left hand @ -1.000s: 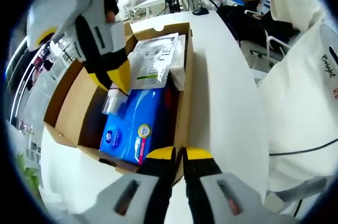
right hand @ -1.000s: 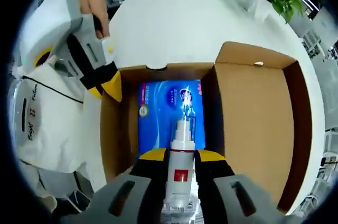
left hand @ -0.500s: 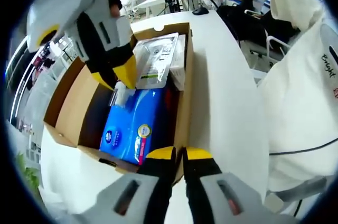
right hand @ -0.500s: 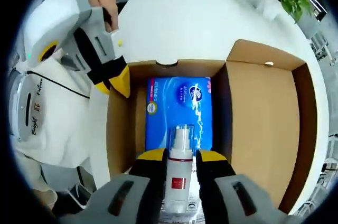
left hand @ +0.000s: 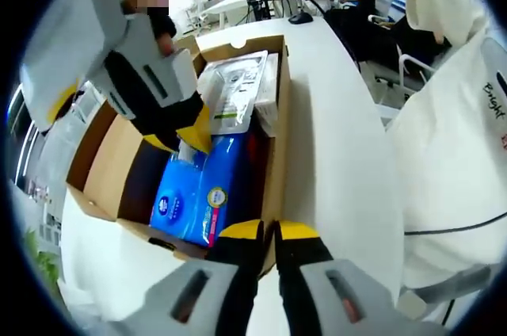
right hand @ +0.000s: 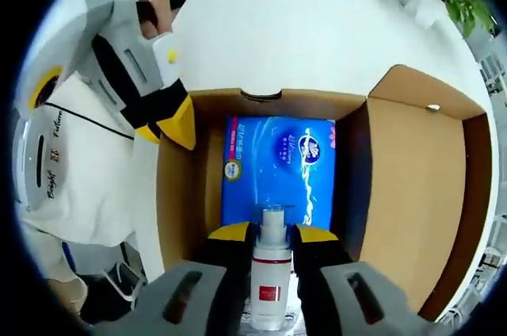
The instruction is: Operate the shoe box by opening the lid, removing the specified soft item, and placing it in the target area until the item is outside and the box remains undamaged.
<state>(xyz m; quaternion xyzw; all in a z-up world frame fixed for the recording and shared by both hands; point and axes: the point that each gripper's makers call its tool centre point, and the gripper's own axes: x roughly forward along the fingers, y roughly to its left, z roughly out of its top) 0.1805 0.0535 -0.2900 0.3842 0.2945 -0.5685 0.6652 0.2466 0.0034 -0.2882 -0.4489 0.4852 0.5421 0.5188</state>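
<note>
On the round white table (right hand: 317,27) stands the open brown cardboard shoe box (right hand: 412,185), its matte lid folded flat to one side. Inside lies a glossy blue rectangular soft tissue pack (right hand: 279,166), its long axis along the box's length, with a clear plastic packet (left hand: 234,90) at the far end in the left gripper view. The right gripper (right hand: 272,234) clamps a small white cylindrical spray bottle (right hand: 272,273), nozzle pointing forward over the pack. The left gripper (left hand: 268,233), jaws nearly together, pinches the box's wall.
</note>
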